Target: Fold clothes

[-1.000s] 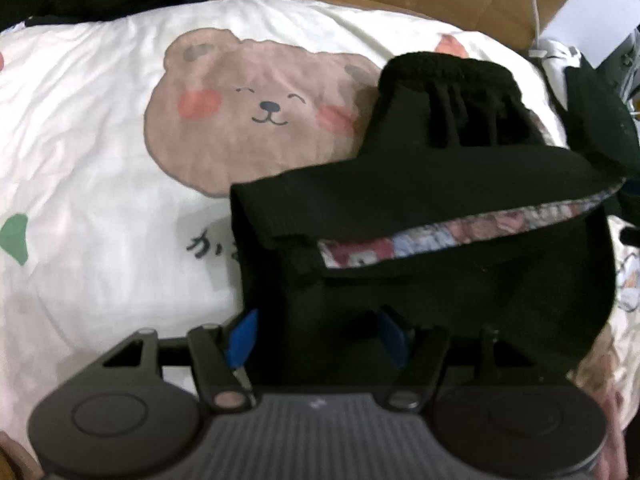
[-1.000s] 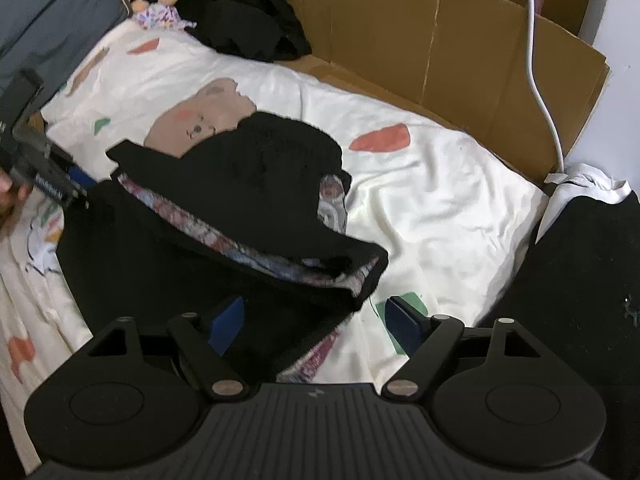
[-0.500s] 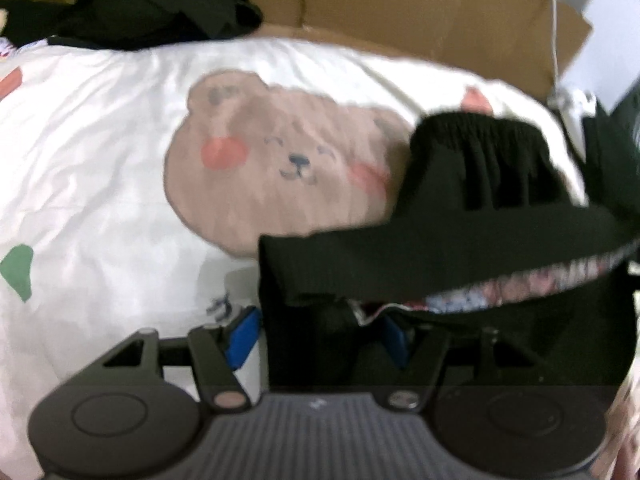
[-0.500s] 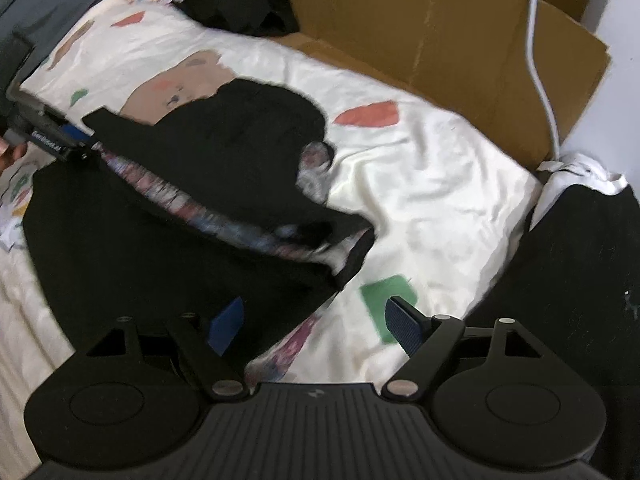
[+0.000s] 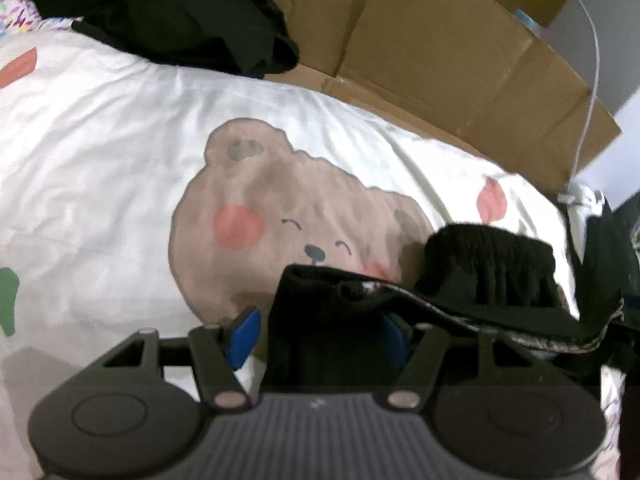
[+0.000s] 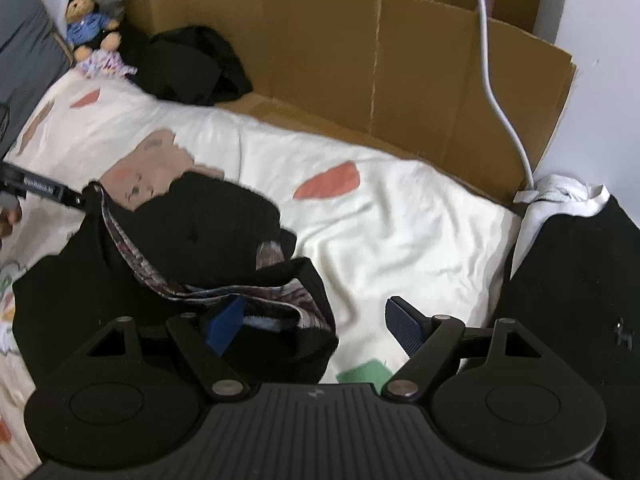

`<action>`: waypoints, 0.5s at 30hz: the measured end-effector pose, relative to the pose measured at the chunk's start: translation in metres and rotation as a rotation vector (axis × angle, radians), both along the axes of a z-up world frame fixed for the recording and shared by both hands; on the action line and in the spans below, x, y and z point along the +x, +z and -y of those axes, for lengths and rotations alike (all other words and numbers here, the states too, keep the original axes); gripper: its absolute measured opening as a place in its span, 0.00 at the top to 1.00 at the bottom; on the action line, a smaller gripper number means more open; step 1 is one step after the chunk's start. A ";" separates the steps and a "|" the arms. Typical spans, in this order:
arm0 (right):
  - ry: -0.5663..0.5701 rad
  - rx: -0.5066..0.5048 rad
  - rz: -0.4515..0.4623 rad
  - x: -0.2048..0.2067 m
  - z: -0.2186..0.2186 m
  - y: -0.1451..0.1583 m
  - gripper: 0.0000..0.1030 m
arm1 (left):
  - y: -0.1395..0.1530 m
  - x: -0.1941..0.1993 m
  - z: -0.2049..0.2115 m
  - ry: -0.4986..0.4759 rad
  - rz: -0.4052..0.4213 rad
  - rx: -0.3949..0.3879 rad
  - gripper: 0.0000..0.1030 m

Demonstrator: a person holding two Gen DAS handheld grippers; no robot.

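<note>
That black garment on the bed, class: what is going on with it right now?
A person with a gripper in each hand is folding a black garment with a patterned lining on a bear-print sheet. The left gripper has the garment's left edge between its jaws; the right gripper has the right edge between open jaws. The lifted fold spans between them above the rest of the garment. Another dark pile lies by the cardboard.

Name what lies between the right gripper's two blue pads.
In the right wrist view, the folded corner of the black garment and bare printed sheet lie between the right gripper pads; neither presses the cloth.
</note>
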State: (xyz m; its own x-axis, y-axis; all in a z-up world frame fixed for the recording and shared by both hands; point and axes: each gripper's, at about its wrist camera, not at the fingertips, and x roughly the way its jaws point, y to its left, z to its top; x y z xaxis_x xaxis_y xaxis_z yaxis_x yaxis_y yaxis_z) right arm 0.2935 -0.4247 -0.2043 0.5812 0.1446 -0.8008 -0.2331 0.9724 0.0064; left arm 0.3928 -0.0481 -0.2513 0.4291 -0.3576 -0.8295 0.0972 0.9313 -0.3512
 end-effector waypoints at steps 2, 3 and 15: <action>-0.017 0.011 0.003 0.002 0.003 0.001 0.20 | -0.002 0.001 -0.004 0.022 -0.003 -0.021 0.37; -0.030 0.024 0.004 0.003 0.006 0.001 0.20 | -0.003 0.001 -0.005 0.023 -0.005 -0.026 0.37; -0.036 0.160 0.043 -0.010 0.042 0.018 0.20 | -0.003 -0.017 -0.013 -0.032 0.023 -0.025 0.41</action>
State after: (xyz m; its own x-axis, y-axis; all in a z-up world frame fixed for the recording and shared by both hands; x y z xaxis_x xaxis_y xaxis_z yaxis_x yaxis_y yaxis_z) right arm 0.2838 -0.4663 -0.1867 0.6214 0.2463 -0.7437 -0.2012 0.9676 0.1522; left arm 0.3760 -0.0350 -0.2540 0.4358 -0.3920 -0.8102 0.1353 0.9185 -0.3716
